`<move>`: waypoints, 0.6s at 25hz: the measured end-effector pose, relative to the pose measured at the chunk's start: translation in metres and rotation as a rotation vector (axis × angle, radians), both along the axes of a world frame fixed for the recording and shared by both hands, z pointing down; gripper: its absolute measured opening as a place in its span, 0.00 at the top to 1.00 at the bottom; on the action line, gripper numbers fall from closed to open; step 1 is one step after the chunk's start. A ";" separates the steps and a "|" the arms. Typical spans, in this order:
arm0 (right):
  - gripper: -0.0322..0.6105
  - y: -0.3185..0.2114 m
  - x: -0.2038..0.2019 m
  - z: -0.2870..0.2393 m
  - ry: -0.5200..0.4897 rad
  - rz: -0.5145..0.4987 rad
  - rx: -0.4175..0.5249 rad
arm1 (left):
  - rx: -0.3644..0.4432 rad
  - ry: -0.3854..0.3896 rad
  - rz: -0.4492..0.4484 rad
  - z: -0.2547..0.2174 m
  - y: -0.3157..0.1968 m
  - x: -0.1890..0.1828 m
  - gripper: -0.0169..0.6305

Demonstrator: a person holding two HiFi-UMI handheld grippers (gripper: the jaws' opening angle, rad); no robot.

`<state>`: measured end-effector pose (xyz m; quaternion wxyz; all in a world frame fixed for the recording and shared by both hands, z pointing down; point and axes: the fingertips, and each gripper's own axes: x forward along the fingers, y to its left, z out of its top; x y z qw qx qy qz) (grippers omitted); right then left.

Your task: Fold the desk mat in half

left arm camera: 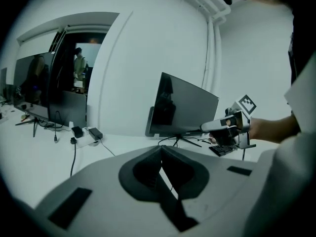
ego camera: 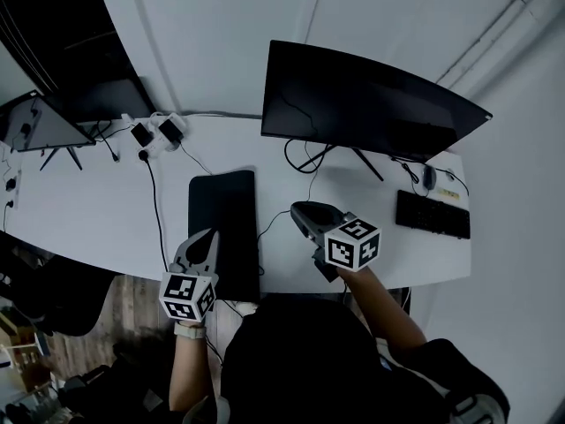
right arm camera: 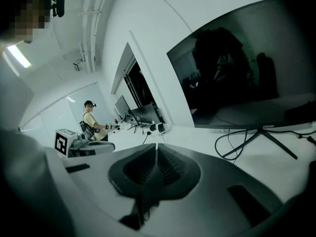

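- Left gripper (ego camera: 208, 237): jaws pressed together with nothing between them, as its own view shows. In the head view it hovers over the near left edge of the desk mat (ego camera: 225, 215).
- Right gripper (ego camera: 300, 212): jaws likewise closed on nothing. It hangs just right of the mat and points toward the monitor (ego camera: 362, 104).
- Desk mat: a narrow dark rectangle on the white desk (ego camera: 88, 210), running from mid-desk to the near edge and between the two grippers. It lies flat, and neither tool is touching it.
- Progress, our reading: the strip is narrow for a desk mat, so we judge the fold is already made. We cannot make out the doubled layers or the crease from above.
- What is left: at most a check that the edges line up. A cable (ego camera: 269, 223) runs out from the mat's right side.
- Keyboard (ego camera: 433, 215): sits well apart, at the far right.
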<state>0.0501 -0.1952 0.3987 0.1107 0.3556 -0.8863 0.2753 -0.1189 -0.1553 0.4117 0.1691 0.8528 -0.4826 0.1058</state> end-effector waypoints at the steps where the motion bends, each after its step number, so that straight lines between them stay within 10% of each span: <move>1: 0.92 0.001 0.003 -0.005 0.004 0.006 0.015 | 0.007 0.006 0.012 -0.004 -0.002 0.005 0.96; 15: 0.92 0.018 0.037 -0.067 0.078 0.039 0.230 | 0.146 0.091 0.067 -0.067 -0.021 0.051 0.96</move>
